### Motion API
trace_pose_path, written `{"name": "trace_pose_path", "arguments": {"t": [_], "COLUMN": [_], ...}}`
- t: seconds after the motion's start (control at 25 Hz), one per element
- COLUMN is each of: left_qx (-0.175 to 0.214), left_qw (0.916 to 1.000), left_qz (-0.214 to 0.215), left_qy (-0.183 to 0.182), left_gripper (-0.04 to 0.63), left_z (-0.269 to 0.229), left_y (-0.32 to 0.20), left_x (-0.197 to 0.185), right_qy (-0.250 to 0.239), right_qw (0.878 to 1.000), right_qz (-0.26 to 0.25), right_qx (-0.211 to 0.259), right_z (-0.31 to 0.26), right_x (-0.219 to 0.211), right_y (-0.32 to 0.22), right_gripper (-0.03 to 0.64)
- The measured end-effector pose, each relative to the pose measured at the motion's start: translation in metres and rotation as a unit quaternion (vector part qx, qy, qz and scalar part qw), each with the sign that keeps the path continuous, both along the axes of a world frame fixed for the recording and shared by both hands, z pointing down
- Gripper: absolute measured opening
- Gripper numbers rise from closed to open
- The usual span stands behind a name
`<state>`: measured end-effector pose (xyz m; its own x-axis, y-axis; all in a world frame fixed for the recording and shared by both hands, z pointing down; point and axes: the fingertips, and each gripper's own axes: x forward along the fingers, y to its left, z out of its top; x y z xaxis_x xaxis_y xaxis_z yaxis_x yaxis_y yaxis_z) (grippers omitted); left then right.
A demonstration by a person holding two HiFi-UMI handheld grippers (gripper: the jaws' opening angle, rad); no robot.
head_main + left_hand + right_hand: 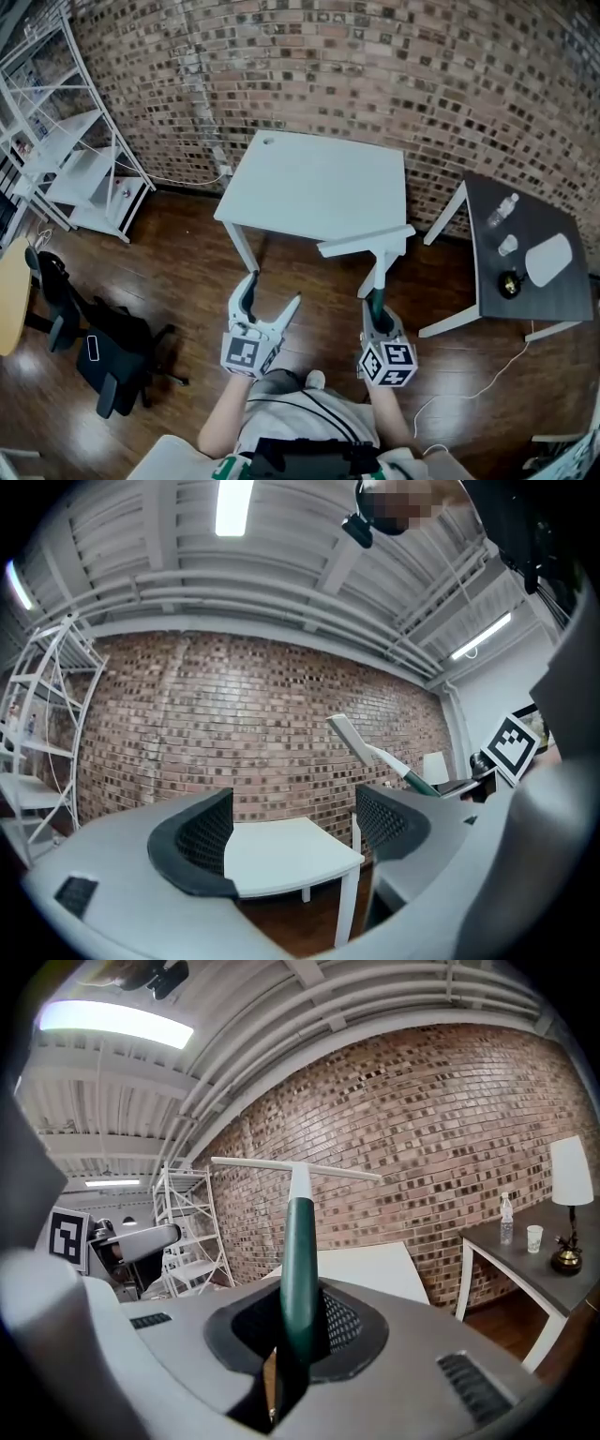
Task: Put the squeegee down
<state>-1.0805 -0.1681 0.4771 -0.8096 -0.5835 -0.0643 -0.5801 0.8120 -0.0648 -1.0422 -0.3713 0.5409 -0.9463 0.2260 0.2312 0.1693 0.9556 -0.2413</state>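
The right gripper [298,1330] has its jaws clamped on the dark green handle of the squeegee [300,1241]. The squeegee stands upright, with its white blade crosswise on top. Only the head view shows where that blade sits: over the near right corner of the white desk [319,183] (contact cannot be judged from above). The left gripper [295,841] holds nothing, jaws wide apart, and its view shows the squeegee slanting up at the right against the brick wall [234,724].
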Motion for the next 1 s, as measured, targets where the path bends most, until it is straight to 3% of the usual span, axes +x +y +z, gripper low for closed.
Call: {"name": "trace_pose_path", "arguments": {"t": [0.2,0.44,0.76,1.0], "left_qx": [0.001,0.0,0.008,0.019], "left_qw": [0.9999,1.0,0.9981,0.9946], "left_qz": [-0.003,0.004,0.058,0.096], "left_qy": [0.012,0.008,0.02,0.036], "left_gripper": [0.393,0.391,0.391,0.391], "left_z": [0.009,0.019,0.029,0.024], "left_y": [-0.009,-0.021,-0.056,-0.074], "left_x": [-0.043,-0.123,-0.263,-0.343], "right_qy": [0.015,0.025,0.043,0.06], "right_qw": [1.0,0.999,0.997,0.993], "right_qz": [0.008,0.022,0.062,0.098], "right_qx": [0.0,0.0,0.02,0.02], "right_z": [0.015,0.029,0.033,0.032], "right_x": [-0.04,-0.109,-0.223,-0.299], "right_y": [-0.019,-0.027,-0.05,-0.06], "right_gripper": [0.066,0.066,0.066,0.066]}}
